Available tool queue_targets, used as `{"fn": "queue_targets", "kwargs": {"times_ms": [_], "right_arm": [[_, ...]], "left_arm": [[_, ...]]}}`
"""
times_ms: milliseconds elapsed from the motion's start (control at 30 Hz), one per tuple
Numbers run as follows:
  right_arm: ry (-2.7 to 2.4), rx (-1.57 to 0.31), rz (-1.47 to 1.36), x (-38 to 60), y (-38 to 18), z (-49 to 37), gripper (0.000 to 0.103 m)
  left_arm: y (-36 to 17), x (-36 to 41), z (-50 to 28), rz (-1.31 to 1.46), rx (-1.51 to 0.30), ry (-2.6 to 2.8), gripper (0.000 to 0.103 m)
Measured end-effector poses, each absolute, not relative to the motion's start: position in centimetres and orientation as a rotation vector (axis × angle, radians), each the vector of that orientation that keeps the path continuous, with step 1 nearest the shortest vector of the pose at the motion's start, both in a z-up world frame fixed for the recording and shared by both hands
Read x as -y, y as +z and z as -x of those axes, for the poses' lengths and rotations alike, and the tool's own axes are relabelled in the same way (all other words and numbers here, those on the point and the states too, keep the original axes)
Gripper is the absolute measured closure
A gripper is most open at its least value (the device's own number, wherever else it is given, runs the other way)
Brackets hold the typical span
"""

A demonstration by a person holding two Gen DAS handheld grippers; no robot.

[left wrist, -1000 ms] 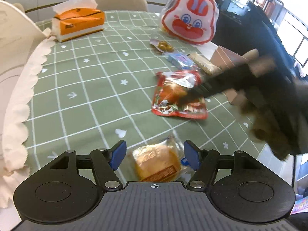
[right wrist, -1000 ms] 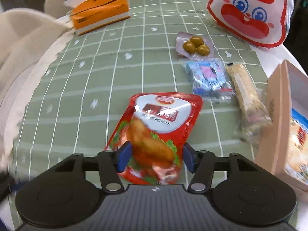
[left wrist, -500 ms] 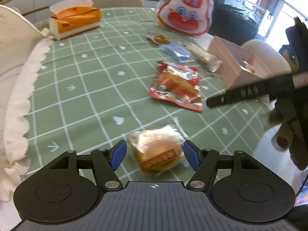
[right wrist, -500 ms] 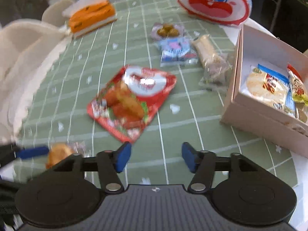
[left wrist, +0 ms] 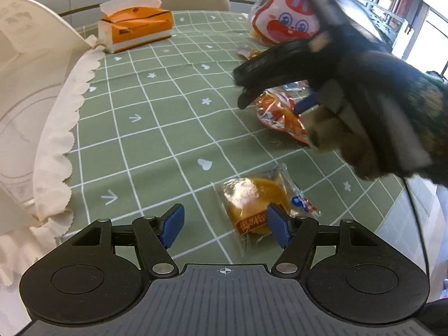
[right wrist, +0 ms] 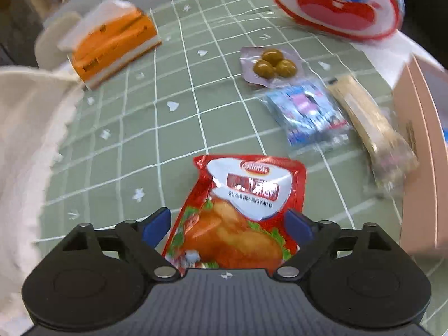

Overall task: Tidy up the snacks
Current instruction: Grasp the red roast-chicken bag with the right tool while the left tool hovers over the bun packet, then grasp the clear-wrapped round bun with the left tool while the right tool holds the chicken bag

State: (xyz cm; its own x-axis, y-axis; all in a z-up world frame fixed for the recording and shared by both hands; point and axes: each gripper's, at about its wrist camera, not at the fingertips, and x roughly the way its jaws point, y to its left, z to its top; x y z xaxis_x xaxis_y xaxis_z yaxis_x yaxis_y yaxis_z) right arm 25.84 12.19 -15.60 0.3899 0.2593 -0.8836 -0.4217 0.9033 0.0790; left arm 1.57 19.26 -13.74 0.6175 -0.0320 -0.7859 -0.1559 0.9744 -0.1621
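The left gripper [left wrist: 225,225] hangs low over the near edge of the desk [left wrist: 156,128], its jaws wide apart. A wrapped yellow cake [left wrist: 256,203] lies flat on the green checked cloth just ahead; the right blue pad overlaps the packet's near right side in the view, so the cake sits off to the right of the gap, and whether the pad touches it cannot be told.

The right gripper [right wrist: 228,224] points down at a red roast-duck pouch [right wrist: 238,210], and its jaws are opening, with the pouch's near half lying between them and neither pad pressing on it. Seen from the left wrist camera, this gripper and the gloved hand [left wrist: 364,140] carrying it hover over the pouch, at the right of the desk.

Farther off lie a packet of three brown balls [right wrist: 270,65], a blue and pink packet [right wrist: 308,114] and a long beige bar [right wrist: 369,128] (all somewhat blurred). A pink box [right wrist: 420,145] stands at the right edge, a rabbit-face bag [left wrist: 282,22] at the far right, and an orange tissue box [left wrist: 137,29] at the far left.
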Motion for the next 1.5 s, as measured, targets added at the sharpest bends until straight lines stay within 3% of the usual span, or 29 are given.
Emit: {"fn": "queue_targets", "kwargs": {"times_ms": [167, 200, 267, 333, 633, 833, 1000, 1167, 1267, 1500], "right_arm": [[0.427, -1.037, 0.229, -13.1, -16.1, -25.7, 0.008], [0.43, -1.027, 0.231, -12.7, -16.0, -25.5, 0.01], [0.469, -0.995, 0.261, -12.0, -15.5, -24.9, 0.032], [0.526, -0.978, 0.299, -11.2, -15.0, -24.0, 0.042], [0.575, -0.952, 0.393, -5.4, -14.4, -19.0, 0.051], [0.535, -0.929, 0.373, -0.5, -14.5, -16.1, 0.051], [0.489, -0.925, 0.344, 2.9, -14.9, -14.8, 0.05], [0.463, -0.957, 0.285, 6.1, -15.6, -14.3, 0.03], [0.455, -0.968, 0.219, 7.8, -15.9, -14.3, 0.025], [0.428, -0.938, 0.201, 8.3, -16.3, -13.6, 0.019]], "left_arm": [[-13.9, -19.5, -1.0, 0.236, -0.913, 0.068, 0.033], [-13.9, -19.6, -0.9, 0.244, -0.914, 0.065, 0.033], [-14.0, -19.8, -0.8, 0.255, -0.915, 0.058, 0.033], [-14.0, -19.8, -0.9, 0.257, -0.917, 0.049, 0.033], [-14.6, -19.5, -0.8, 0.292, -0.919, -0.028, 0.035], [-13.9, -18.3, -1.9, 0.277, -0.918, -0.087, 0.036], [-11.1, -16.4, -2.9, 0.087, -0.82, -0.178, 0.037], [-12.2, -14.3, -4.1, -0.206, -0.91, -0.302, 0.038], [-13.4, -13.7, -3.8, -0.339, -0.947, -0.31, 0.038], [-14.4, -16.2, -5.6, -0.174, -0.927, -0.169, 0.036]]}}
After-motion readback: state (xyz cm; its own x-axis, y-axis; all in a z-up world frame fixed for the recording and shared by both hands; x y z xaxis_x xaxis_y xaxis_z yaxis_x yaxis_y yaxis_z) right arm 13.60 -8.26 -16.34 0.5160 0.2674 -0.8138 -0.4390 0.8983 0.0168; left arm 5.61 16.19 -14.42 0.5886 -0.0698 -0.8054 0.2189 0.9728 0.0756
